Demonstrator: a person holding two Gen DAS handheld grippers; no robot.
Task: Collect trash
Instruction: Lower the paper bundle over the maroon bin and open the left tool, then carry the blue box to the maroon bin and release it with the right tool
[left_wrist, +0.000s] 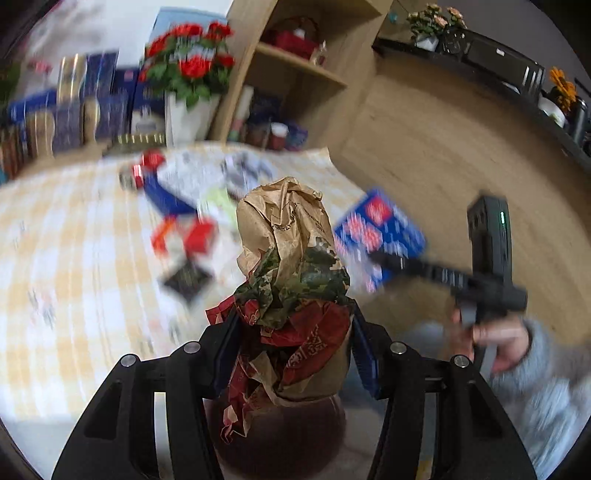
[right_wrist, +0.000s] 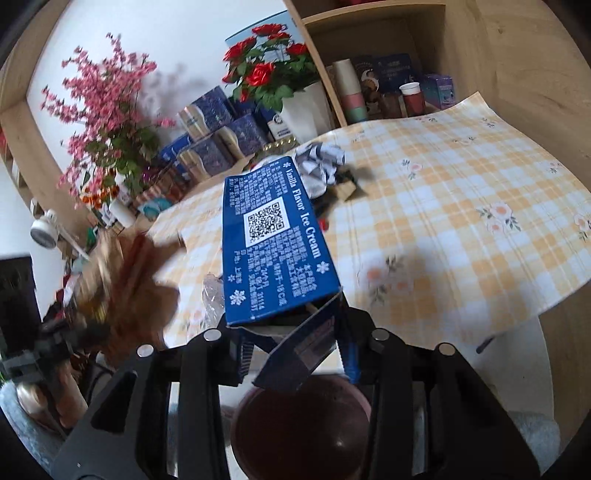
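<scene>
Both grippers tilt downward over the dark red bin (right_wrist: 301, 424). The left gripper (left_wrist: 291, 354) is clamped on a crumpled paper wad (left_wrist: 291, 266), directly above the bin. The right gripper (right_wrist: 291, 347) is clamped on a blue ice-cream box (right_wrist: 273, 243), its open end just above the bin's rim.

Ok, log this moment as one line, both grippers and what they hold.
left gripper: shut on crumpled paper bag | right gripper: shut on blue ice cream box | dark bin below both | more trash on table
</scene>
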